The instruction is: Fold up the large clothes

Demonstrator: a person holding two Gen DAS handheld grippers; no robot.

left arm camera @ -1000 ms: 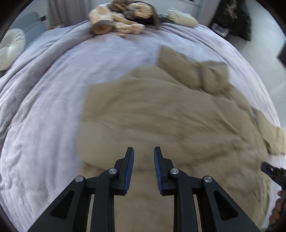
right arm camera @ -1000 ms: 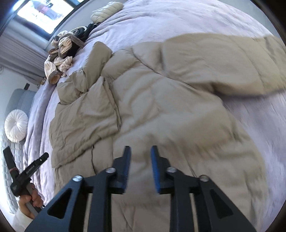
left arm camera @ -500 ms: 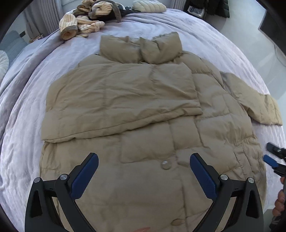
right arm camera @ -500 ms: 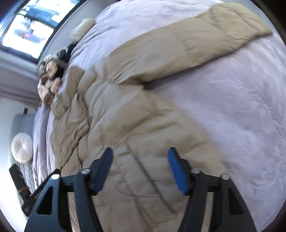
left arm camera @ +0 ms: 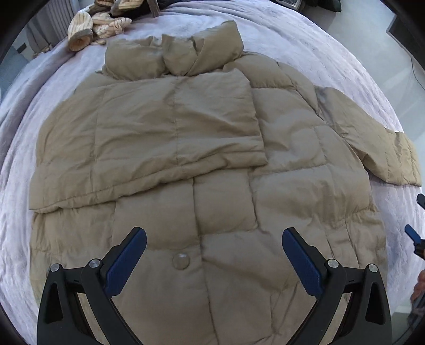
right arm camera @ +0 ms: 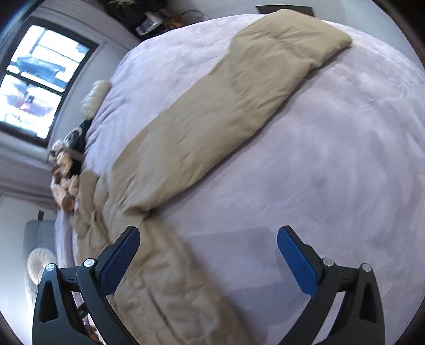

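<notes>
A beige puffer jacket point(left arm camera: 212, 164) lies front up on a lilac bedspread point(left arm camera: 305, 34). One sleeve is folded across its chest point(left arm camera: 148, 138); the other sleeve point(left arm camera: 372, 138) stretches out to the right. My left gripper point(left arm camera: 213, 238) hovers above the lower front, open, with a snap button point(left arm camera: 180, 261) on the cloth below the gap. In the right wrist view the outstretched sleeve point(right arm camera: 225, 114) runs diagonally. My right gripper point(right arm camera: 208, 238) hangs over the jacket's side edge and bare bedspread, its jaws opening, nothing between the pads. Its fingertip point(left arm camera: 413, 234) shows at the left wrist view's right edge.
A heap of striped knitwear point(left arm camera: 103, 24) lies at the head of the bed, also seen as a heap point(right arm camera: 63, 183) in the right wrist view. A round white cushion point(right arm camera: 39, 265) and a window point(right arm camera: 34, 87) are to the left. Pale floor point(left arm camera: 385, 58) borders the bed.
Both grippers went from nearly shut to wide open. The left drew back until the whole jacket shows. The right swung off the jacket body toward the sleeve and bedspread.
</notes>
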